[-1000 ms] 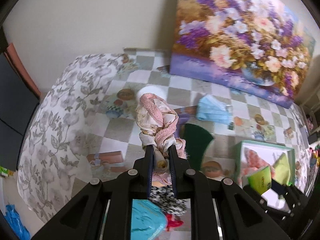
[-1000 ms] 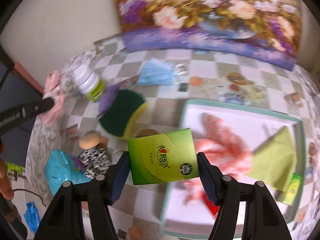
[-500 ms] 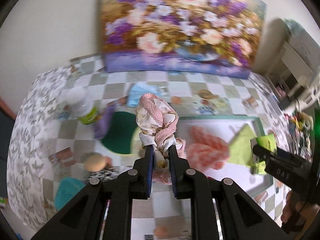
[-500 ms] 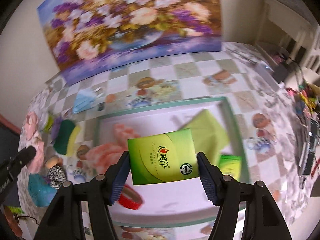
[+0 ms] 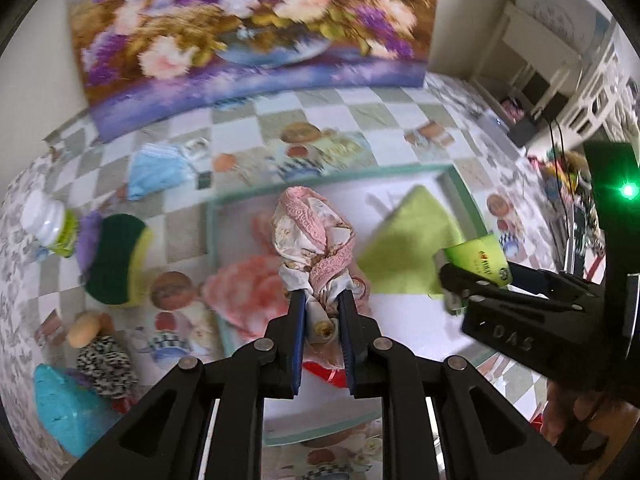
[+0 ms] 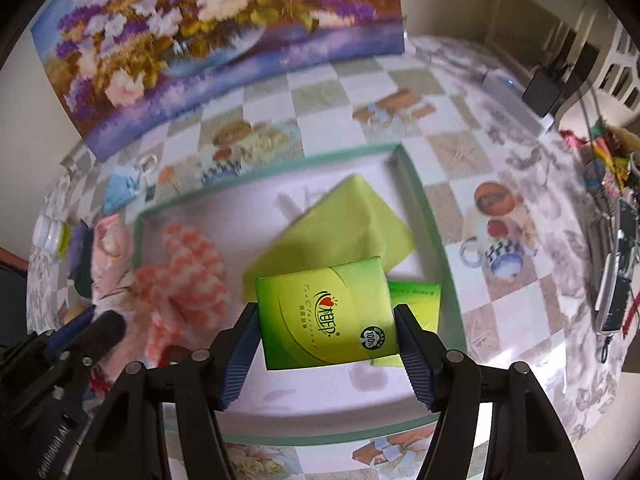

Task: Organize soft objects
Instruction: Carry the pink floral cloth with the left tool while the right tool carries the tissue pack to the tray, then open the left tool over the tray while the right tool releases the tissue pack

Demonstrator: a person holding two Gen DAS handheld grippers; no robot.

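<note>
Seemingly, cloth bundle (image 5: 316,240) between tongs (image 5: 322,304).

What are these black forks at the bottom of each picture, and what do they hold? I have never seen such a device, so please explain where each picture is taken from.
There is no robot here. A person holds one hand-held gripper in each hand, and a wide-angle camera on each looks along its two fingers.

In the left camera view, the left gripper is shut on a pink and cream cloth bundle. In the right camera view, the right gripper clamps a green tissue pack.

Below both lies a white tray with a green rim on a checked tablecloth. It contains a green cloth and a pink fluffy item.
</note>
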